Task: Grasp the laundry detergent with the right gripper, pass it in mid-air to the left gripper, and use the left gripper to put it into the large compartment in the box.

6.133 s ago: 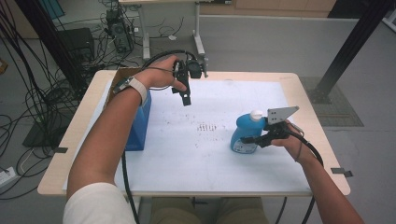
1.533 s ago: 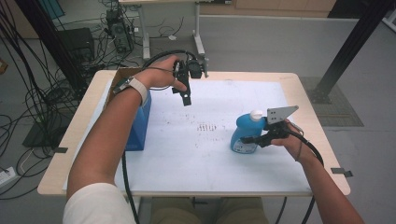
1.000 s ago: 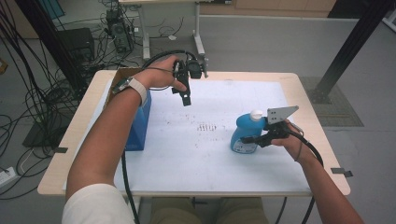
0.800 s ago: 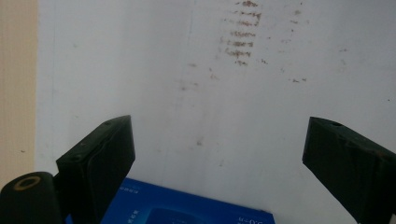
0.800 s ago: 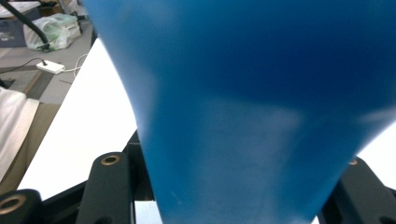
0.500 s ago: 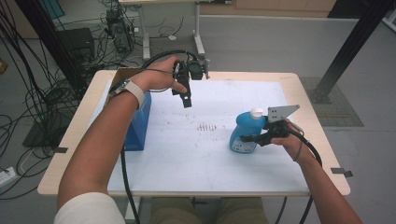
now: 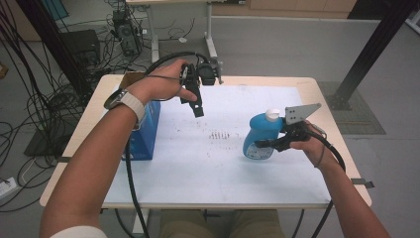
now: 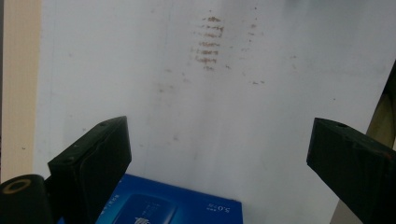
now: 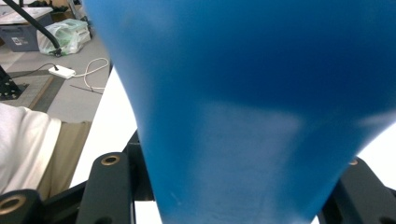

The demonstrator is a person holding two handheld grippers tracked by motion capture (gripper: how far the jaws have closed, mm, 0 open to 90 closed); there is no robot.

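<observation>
A blue bottle with a white cap stands slightly tilted at the right of the white table sheet. My right gripper is shut on its lower body from the right. In the right gripper view the blue bottle sits between the two black jaws of my right gripper. My left gripper hangs above the back left of the sheet and points down. Its jaws have just been opening and hold nothing. In the left gripper view my left gripper stands wide apart over a blue box.
The blue box stands at the table's left side, under my left forearm. Faint brown marks dot the middle of the sheet. Cables and equipment lie on the floor to the left, and a black post rises at the far right.
The right gripper has raised the bottle a little and tilted it. My left hand has shifted slightly while its jaws spread wider.
</observation>
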